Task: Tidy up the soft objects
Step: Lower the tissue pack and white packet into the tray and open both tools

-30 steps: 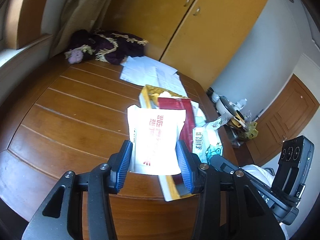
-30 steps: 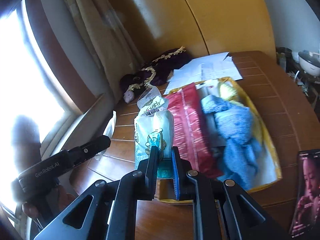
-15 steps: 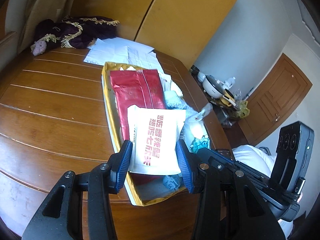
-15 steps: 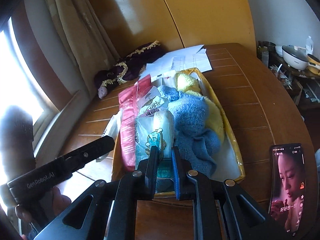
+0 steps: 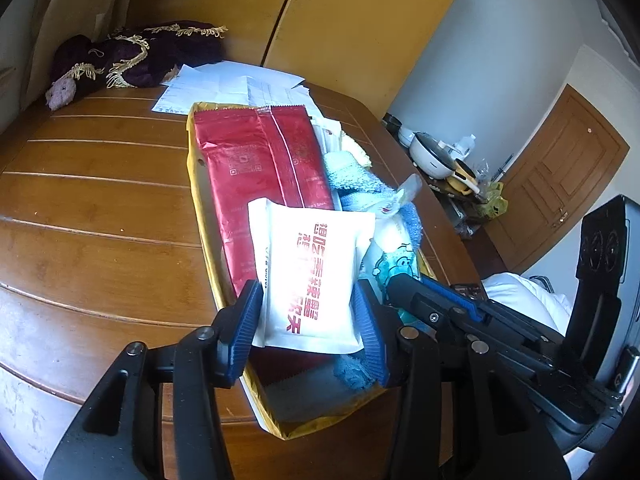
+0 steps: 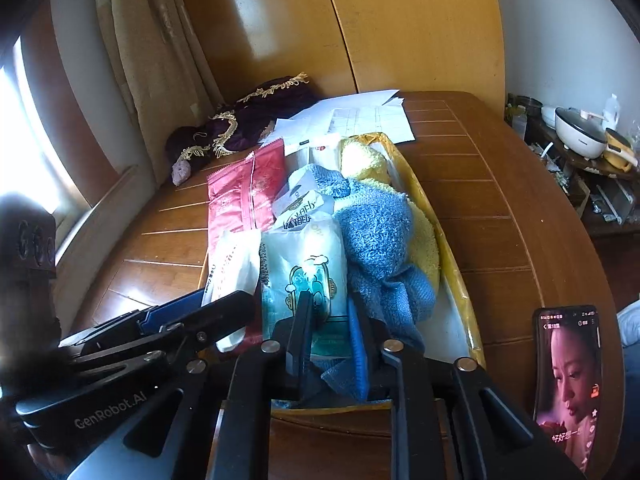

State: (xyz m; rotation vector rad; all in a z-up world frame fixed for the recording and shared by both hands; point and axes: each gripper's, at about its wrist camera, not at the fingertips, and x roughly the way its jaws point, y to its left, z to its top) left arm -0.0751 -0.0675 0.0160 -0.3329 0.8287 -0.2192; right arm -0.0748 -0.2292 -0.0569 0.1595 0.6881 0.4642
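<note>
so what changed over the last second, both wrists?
Both tools carried their packs in over the yellow tray. The left tool holds the white pouch above the red bag; the right tool holds the teal tissue pack beside the blue towel. Neither let go. Tray contents and papers stayed put.

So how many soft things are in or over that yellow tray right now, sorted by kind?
Towels: 2, a blue towel and a yellow towel.
Plastic packets: 4, a red packet, a white packet in the left gripper, a teal-printed packet in the right gripper, and a small white packet.
Total: 6.
</note>
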